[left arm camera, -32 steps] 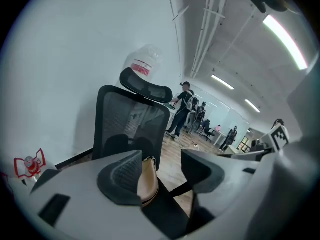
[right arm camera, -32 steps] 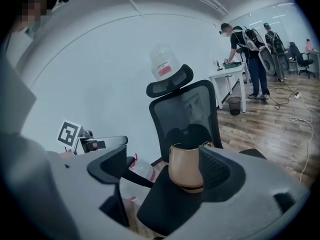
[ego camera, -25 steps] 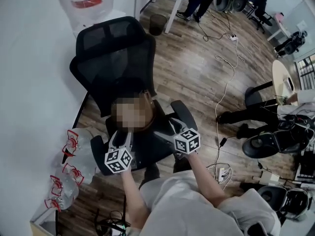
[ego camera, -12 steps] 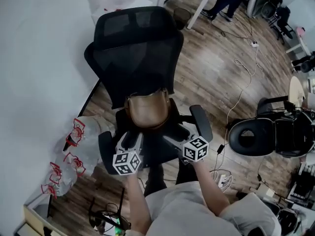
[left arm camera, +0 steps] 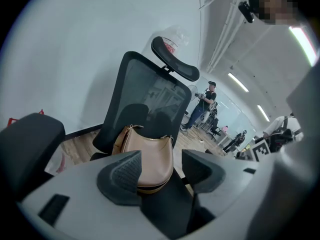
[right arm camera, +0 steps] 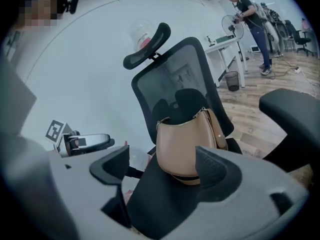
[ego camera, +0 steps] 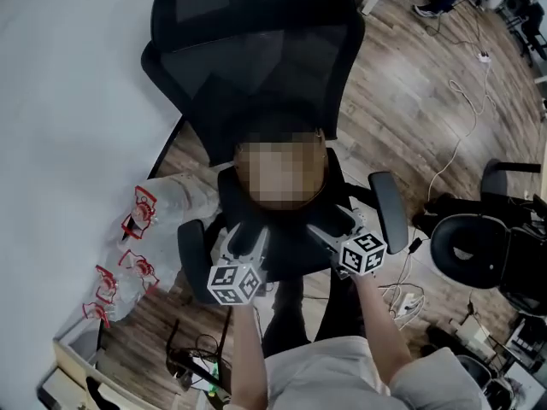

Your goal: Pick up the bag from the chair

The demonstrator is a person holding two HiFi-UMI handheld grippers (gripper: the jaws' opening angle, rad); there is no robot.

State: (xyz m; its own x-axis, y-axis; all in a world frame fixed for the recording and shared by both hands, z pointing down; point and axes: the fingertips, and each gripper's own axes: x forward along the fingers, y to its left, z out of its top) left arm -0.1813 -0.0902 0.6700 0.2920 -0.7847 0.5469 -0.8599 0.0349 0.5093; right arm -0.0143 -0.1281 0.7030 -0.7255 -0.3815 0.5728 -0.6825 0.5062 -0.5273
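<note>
The tan bag [left arm camera: 147,159] stands on the seat of the chair [ego camera: 256,67], against its backrest; left tongs [left arm camera: 160,174] and right tongs [right arm camera: 162,171] hover before that seat, both wide apart and empty; a sound grasp probably takes the bag's top strap, then lifts straight up.

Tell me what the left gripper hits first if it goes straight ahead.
Most likely the tan shoulder bag, leaning on the chair's backrest: it shows dead ahead between the left gripper's open jaws, only bare seat before it. Depth unclear.
</note>
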